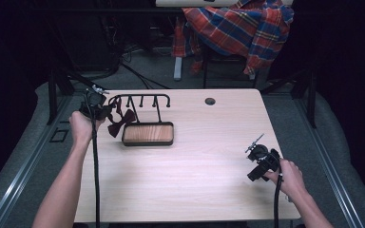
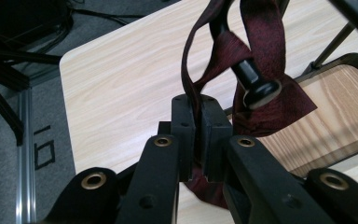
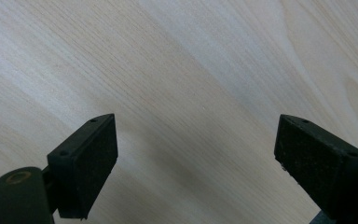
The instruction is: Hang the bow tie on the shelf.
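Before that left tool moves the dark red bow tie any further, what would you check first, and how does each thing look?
1. Left tool shut on the bow tie strap: ok.
2. Strap looped over a peg of the rack: ok, it hangs around the peg.
3. Strap free of the neighbouring peg: cannot tell.
4. Rack's wooden tray flat on the table: ok.
5. Right tool out of the way: ok, open over bare table.
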### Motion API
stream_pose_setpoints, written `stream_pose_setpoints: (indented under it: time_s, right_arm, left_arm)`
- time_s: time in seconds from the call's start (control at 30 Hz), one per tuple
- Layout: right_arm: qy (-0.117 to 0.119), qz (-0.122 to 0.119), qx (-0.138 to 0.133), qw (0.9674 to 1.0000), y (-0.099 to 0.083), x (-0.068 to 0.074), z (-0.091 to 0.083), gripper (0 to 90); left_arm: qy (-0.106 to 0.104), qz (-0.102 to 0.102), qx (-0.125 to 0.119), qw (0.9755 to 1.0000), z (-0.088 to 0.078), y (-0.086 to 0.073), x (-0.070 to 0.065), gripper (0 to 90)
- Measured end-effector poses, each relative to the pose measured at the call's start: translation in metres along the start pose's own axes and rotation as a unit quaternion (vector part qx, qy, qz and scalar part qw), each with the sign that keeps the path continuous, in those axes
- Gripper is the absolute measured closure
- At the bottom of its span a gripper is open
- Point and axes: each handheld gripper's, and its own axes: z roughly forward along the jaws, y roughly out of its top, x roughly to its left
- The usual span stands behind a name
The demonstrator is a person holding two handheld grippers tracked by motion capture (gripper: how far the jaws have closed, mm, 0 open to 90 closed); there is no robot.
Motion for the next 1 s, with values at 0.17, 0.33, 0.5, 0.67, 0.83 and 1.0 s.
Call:
stream_pose_setpoints:
  time_s: [0.17, 0.33, 0.5, 0.67, 0.83, 1.0]
  right_arm:
    - [0.003, 0.008, -0.009, 0.9999, 0.0, 0.001, 0.003, 12.9]
    - [0.001, -0.006, 0.008, 1.0, 0.001, -0.001, 0.001, 12.9]
    - [0.001, -0.007, 0.012, 0.9999, 0.001, -0.001, 0.0, 12.9]
    - [0.001, -0.006, 0.01, 0.9999, 0.001, -0.001, 0.0, 12.9]
    - [0.0, -0.003, 0.002, 1.0, 0.001, 0.0, 0.0, 12.9]
    - [-0.002, -0.005, 0.003, 1.0, 0.001, 0.0, -0.003, 12.9]
  left_arm:
    - [-0.008, -0.013, -0.005, 0.9999, 0.007, -0.006, 0.0, 84.0]
    - [-0.017, -0.019, -0.006, 0.9997, 0.01, -0.008, 0.0, 79.1]
    - [-0.01, -0.024, 0.0, 0.9997, 0.012, -0.01, 0.0, 66.0]
    - [0.003, -0.027, 0.01, 0.9996, 0.009, -0.01, 0.001, 44.1]
    - [0.0, -0.021, 0.01, 0.9997, 0.004, -0.011, 0.003, 32.0]
    - [-0.012, -0.026, 0.002, 0.9996, -0.003, -0.014, 0.007, 21.2]
